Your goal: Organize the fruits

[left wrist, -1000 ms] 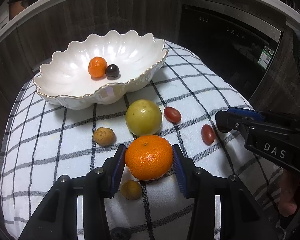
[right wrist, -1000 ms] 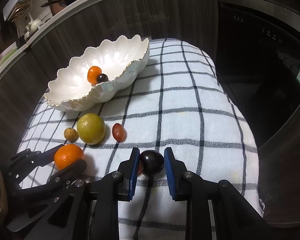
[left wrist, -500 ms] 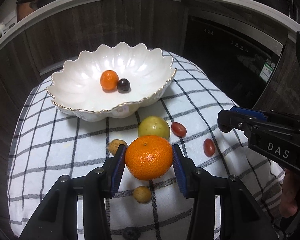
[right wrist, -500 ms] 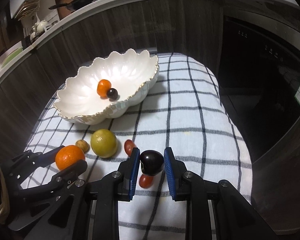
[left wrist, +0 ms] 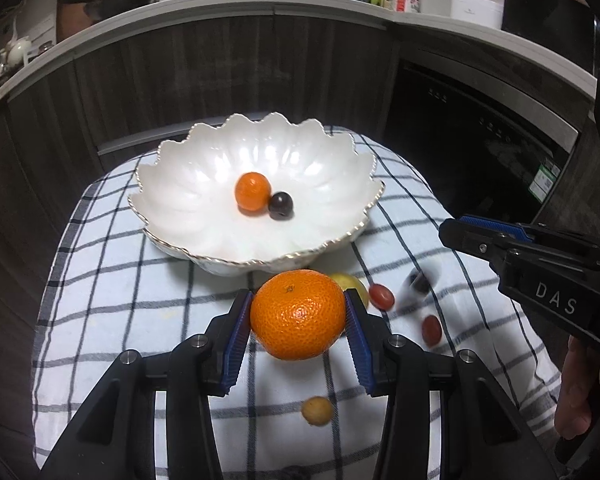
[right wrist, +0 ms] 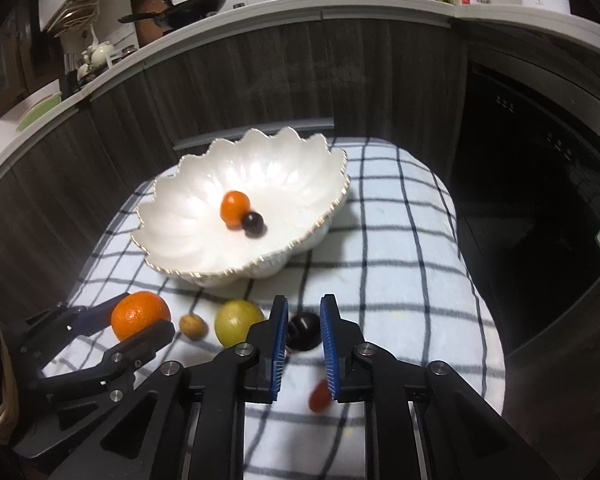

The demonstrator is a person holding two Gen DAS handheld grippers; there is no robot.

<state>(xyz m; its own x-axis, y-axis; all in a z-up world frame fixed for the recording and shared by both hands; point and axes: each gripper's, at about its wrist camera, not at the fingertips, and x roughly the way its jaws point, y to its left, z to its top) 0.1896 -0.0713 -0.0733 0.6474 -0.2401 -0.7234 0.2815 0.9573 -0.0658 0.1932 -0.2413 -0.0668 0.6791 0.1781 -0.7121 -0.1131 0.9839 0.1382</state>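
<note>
Two hand-held grippers, each carrying one fruit above a checked cloth (left wrist: pixel 148 300); all places are given relative to the white bowl (left wrist: pixel 204 200).

The left gripper (left wrist: pixel 298 316) is clamped on a large orange (left wrist: pixel 298 316), its blue pads pressed against both sides of the fruit, which hangs clear of the cloth just in front of the bowl's near rim. In the right wrist view the same orange (right wrist: pixel 140 314) appears in front of the bowl and to its left.

The right gripper (right wrist: pixel 304 330) is closed on a dark grape (right wrist: pixel 304 330), pinched between its blue pads in front of the bowl. In the left wrist view this gripper enters from the right, with part of a hand (left wrist: pixel 580 396) below it; the dark blurred fruit beneath its tip there cannot be identified with certainty.

Inside the bowl lie a small orange (left wrist: pixel 253 191) and a second dark grape (left wrist: pixel 281 206), touching each other near the middle.

On the cloth in front of the bowl lie a yellow-green fruit (right wrist: pixel 238 322), partly hidden behind the large orange in the left wrist view; a small brown fruit (right wrist: pixel 193 325) to its left; a second small brown fruit (left wrist: pixel 317 411) nearer the camera; and two red cherry tomatoes (left wrist: pixel 381 296) (left wrist: pixel 431 328) off to the right.

A dark cabinet front (left wrist: pixel 220 80) stands behind the bowl.
</note>
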